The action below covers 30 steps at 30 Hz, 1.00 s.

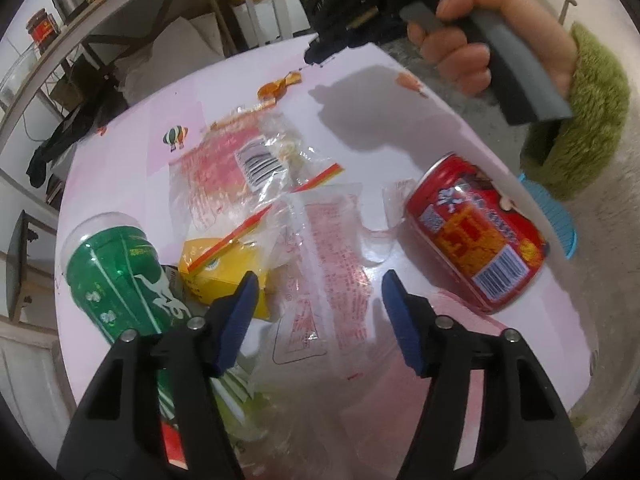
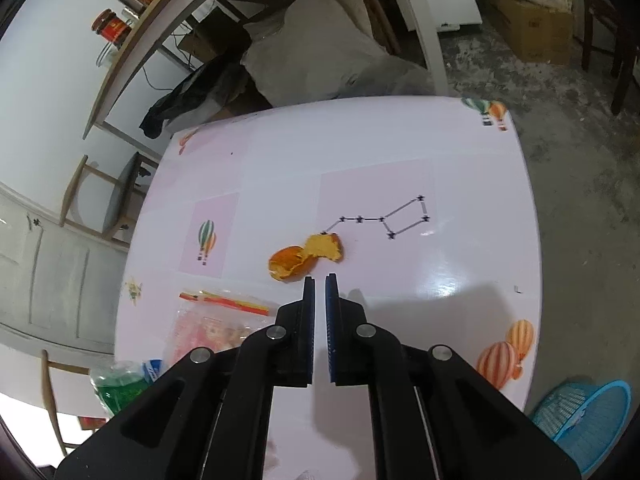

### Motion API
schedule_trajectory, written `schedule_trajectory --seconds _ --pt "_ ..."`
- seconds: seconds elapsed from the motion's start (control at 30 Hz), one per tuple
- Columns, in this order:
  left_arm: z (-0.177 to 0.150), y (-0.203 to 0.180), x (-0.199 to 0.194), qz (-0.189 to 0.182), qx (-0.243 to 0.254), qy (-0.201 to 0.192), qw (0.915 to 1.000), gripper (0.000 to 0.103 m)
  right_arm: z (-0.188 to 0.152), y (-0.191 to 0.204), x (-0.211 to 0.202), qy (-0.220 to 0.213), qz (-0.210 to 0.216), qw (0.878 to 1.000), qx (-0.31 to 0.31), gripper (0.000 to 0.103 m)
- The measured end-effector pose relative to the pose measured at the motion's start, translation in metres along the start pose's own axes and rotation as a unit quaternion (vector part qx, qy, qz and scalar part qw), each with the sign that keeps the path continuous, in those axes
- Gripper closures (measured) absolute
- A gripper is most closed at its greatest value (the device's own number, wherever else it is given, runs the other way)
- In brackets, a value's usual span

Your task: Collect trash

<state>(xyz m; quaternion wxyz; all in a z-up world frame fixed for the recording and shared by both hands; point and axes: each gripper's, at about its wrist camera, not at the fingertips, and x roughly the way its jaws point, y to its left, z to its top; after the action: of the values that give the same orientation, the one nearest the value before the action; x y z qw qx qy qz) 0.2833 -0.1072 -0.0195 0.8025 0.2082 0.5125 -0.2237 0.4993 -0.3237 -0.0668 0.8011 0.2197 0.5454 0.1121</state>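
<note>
Showing only leftward: red can (image 1: pixel 476 232), left gripper (image 1: pixel 316 300) spread wide; right gripper (image 2: pixel 320 280) nearly closed, empty

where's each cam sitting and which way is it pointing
Left wrist: on the left claw, open, looking down at wrappers, red can, green cup; right hand shows.
Right wrist: on the right claw, shut, facing orange peel across the table.
Shared: table, peel, wrappers, cup, blue basket.

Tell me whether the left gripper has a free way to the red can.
Probably yes. The left gripper is open and empty, and the red can lies on its side just to its right on the table, with nothing between them.
</note>
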Motion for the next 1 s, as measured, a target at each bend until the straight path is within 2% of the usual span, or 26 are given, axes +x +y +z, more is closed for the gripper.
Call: schedule_trajectory --seconds 0.03,0.13,0.27,0.33,0.47,0.53,0.73,0.9,1.0 --pt "0.001 0.000 0.004 0.003 -0.001 0.005 1.0000 0.049 0.003 0.001 0.005 0.008 0.001 1.000 0.003 0.084" --pt "0.003 0.002 0.007 0.000 -0.009 0.008 0.9999 0.056 0.008 0.002 0.016 0.024 -0.007 1.000 0.005 0.073" --pt "0.001 0.000 0.007 0.013 -0.006 0.010 0.9999 0.073 0.010 0.004 0.022 0.031 0.001 0.999 0.011 0.068" --pt "-0.001 0.000 0.005 0.002 -0.011 0.007 0.9999 0.075 0.010 0.006 0.020 0.028 0.007 1.000 0.008 0.066" --pt "-0.004 0.000 -0.002 0.006 -0.012 -0.010 0.9999 0.082 0.013 0.006 0.017 0.023 0.007 1.000 0.004 0.063" --pt "-0.006 0.000 -0.009 0.003 -0.017 -0.019 0.9997 0.086 0.013 0.006 0.017 0.024 0.005 1.000 0.002 0.059" --pt "-0.003 0.007 -0.035 -0.011 -0.028 -0.056 0.9979 0.088 0.018 0.008 0.020 0.033 -0.007 0.999 -0.002 0.051" --pt "-0.006 0.010 -0.064 -0.027 -0.041 -0.108 0.9929 0.088 0.022 0.009 0.031 0.048 -0.030 0.998 0.005 0.050" --pt "-0.009 0.014 -0.081 -0.025 -0.046 -0.141 0.9886 0.088 0.025 0.010 0.037 0.048 -0.042 0.998 0.009 0.051"
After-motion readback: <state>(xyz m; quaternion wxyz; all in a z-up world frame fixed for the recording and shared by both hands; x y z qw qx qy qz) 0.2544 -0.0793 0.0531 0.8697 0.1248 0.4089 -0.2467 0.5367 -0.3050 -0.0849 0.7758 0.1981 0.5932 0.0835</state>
